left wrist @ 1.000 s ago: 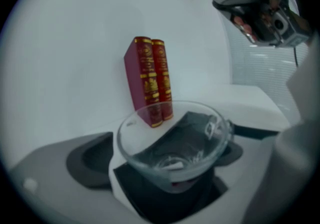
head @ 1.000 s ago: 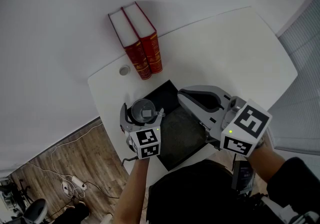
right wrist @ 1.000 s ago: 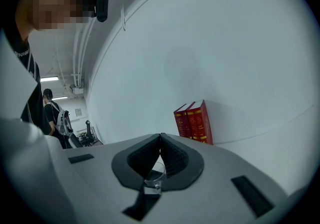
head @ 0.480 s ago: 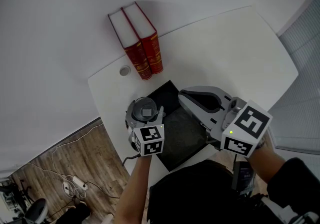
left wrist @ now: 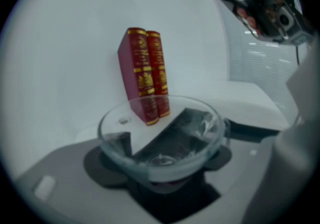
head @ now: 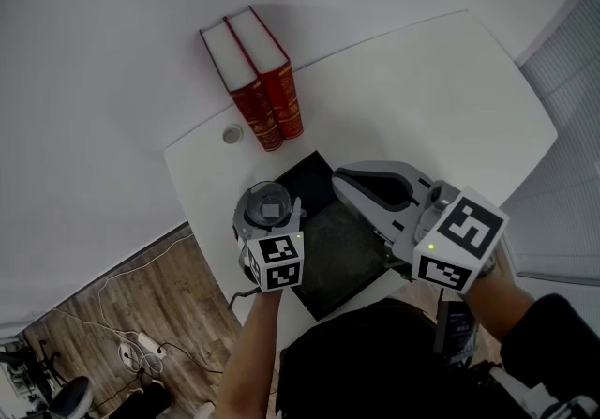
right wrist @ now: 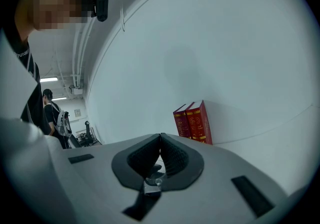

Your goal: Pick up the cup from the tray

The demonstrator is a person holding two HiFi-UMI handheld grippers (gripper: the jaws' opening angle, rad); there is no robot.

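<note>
A clear glass cup (head: 267, 208) sits between the jaws of my left gripper (head: 269, 214), at the left far corner of the black tray (head: 349, 256). In the left gripper view the cup (left wrist: 162, 138) fills the gap, the dark pads (left wrist: 102, 165) touch its sides, and the jaws are still closing on it. The tray (left wrist: 250, 129) shows through and behind the glass. I cannot tell whether the cup's base rests on the tray. My right gripper (head: 339, 175) hovers over the tray's right side, shut with nothing in it (right wrist: 161, 137).
Two red books (head: 253, 80) stand upright at the white table's (head: 422, 89) far left edge, with a small round disc (head: 232, 134) beside them. A wood floor with cables (head: 122, 314) lies beyond the table's left edge. A person stands far off in the right gripper view.
The left gripper's jaws have drawn in from wide apart to the sides of the cup. The right gripper has not moved.
</note>
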